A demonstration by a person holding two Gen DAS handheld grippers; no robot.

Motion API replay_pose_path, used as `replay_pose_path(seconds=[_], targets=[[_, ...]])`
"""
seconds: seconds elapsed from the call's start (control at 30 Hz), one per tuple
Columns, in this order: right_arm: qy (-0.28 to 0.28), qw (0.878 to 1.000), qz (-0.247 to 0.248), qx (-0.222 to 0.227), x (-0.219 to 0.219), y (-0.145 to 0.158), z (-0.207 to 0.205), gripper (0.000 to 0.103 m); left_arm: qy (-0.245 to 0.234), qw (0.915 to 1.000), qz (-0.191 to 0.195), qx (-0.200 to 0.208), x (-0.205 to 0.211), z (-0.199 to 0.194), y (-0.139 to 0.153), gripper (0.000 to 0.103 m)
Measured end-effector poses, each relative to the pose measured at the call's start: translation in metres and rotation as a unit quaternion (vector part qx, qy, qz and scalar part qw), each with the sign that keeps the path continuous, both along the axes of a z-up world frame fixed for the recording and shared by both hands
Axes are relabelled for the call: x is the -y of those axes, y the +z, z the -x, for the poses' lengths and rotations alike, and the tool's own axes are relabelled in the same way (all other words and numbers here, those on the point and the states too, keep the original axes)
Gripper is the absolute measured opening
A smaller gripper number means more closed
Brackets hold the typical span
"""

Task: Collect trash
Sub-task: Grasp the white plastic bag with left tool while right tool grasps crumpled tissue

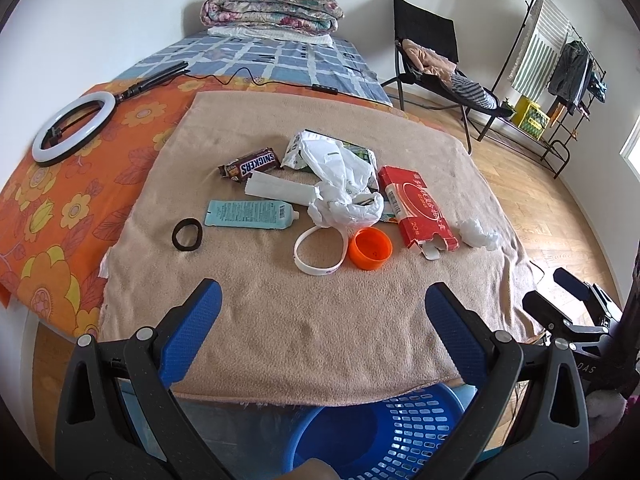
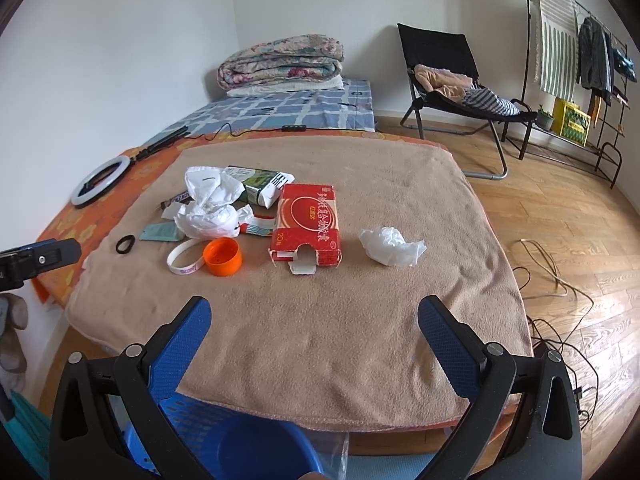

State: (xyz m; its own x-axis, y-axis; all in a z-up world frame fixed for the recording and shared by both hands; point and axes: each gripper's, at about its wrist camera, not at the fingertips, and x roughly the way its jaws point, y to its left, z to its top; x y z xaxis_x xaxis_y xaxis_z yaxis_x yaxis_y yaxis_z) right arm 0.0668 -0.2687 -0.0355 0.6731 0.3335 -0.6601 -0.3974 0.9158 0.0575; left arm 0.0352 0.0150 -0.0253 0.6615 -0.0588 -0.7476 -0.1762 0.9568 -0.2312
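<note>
The left claw (image 1: 322, 300) and the right claw (image 2: 314, 312) are both held with their blue-padded fingers spread wide apart and nothing between them, above the near edge of a beige fleece blanket (image 1: 300, 320) spread over the counter. A blue perforated plastic basket (image 1: 384, 432) is seen below that near edge, beneath both claws.

Toward the middle of the blanket, an orange plastic cap (image 1: 369, 249) lies open side up, touching a white silicone wristband (image 1: 318, 252). A black elastic hair tie (image 1: 187, 233) is placed near the left edge. A flat red cardboard box (image 2: 306, 230) with a torn flap lies right of the cap, and a crumpled white tissue (image 2: 392, 246) rests apart, nearer the right edge.

Behind the cap, a crumpled white plastic bag (image 1: 340, 188) is heaped over a white paper strip (image 1: 276, 190), with a teal squeeze tube (image 1: 248, 214) to its left. Farther back, a brown Snickers bar wrapper (image 1: 250, 165) and a green-and-white carton (image 2: 262, 184) are seen.

Off the blanket's far left corner, a white ring light (image 1: 72, 128) lies on an orange floral cloth (image 1: 52, 220).
</note>
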Motion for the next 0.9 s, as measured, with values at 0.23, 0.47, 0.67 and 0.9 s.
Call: replay_pose_path(seconds=[0.23,0.47,0.67,0.9], targets=[[-0.001,0.999,-0.019,-0.048,0.007,-0.002,-0.040,0.102,0.008,0.9989,0.037,-0.027,-0.008,-0.046,-0.010,0.089],[-0.025,0.997,-0.012,-0.075,0.019,-0.011,-0.090,0.102,0.004,0.9972,0.063,-0.039,-0.010,-0.091,-0.020,0.077],[-0.063,0.990,-0.045,-0.118,0.036,-0.028,-0.129,0.102,-0.005,0.9969,0.059,-0.051,-0.001,-0.130,-0.032,0.069],[-0.071,0.983,-0.054,-0.158,0.031,-0.050,-0.163,0.096,0.016,0.9942,0.079,-0.072,-0.010,-0.162,-0.055,0.063]])
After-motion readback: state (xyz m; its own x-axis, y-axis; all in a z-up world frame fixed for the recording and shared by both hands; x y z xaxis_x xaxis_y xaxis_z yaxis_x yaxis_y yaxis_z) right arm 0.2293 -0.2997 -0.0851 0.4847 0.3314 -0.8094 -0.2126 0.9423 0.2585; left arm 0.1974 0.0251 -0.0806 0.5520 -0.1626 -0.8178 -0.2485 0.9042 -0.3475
